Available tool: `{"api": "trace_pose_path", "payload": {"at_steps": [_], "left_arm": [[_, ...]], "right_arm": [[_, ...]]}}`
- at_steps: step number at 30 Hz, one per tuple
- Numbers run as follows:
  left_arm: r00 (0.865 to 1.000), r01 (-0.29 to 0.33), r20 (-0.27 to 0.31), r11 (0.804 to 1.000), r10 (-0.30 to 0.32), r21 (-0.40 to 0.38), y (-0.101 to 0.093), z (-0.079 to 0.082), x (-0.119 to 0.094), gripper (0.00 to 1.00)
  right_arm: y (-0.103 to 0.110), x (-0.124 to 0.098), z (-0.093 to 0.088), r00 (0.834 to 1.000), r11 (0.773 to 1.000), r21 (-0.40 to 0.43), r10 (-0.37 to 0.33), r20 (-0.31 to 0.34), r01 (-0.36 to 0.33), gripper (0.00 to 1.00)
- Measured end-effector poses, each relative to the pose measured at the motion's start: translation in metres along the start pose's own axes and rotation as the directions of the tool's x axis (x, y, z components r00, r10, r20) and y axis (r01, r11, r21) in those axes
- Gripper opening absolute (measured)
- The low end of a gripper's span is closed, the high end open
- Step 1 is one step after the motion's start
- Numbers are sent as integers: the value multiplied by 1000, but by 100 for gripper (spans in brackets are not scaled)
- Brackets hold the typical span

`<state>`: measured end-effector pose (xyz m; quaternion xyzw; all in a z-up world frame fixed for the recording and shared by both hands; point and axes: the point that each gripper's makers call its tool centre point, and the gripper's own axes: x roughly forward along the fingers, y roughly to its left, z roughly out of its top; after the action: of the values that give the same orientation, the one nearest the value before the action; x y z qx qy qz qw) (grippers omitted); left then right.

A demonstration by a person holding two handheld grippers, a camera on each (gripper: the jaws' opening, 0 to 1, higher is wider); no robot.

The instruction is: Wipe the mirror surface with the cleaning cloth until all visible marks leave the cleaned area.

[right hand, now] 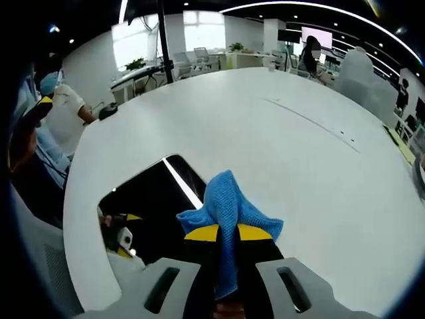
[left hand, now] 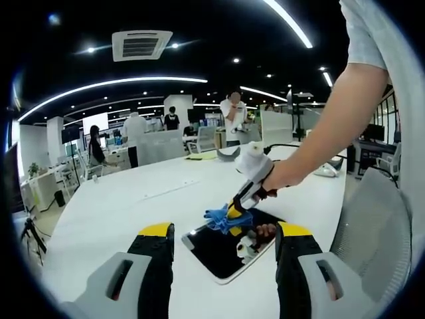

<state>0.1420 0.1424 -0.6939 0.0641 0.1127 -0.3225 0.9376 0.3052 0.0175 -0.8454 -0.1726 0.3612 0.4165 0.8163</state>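
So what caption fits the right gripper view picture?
Right tongs pinch a blue cloth against the dark mirror on a white table.

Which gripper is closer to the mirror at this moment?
Right. The right gripper, shut on the blue cloth, is at the mirror. The left gripper hangs open, short of the mirror's near edge.

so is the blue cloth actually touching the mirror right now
Touching. In the left gripper view the right gripper presses the blue cloth onto the mirror with no gap; in the right gripper view the cloth lies against the glass edge.
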Motion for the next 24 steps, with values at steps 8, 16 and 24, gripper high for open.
{"api": "trace_pose_path", "payload": {"at_steps": [8,16,24], "left_arm": [[1000,-1,1,1000,1,2,-2,0,-2,62],[1000,-3,1,1000,3,4,-3,1,-3,61],[1000,2,5,1000,-2,5,-4,2,-2,61]], "right_arm": [[5,-2,-2,1000,1000,-4,0,-2,0,4],[11,-4,-5,1000,1000,-4,2,0,-2,4],[18,-7,-8,1000,1000,-8,8,3,-8,4]]}}
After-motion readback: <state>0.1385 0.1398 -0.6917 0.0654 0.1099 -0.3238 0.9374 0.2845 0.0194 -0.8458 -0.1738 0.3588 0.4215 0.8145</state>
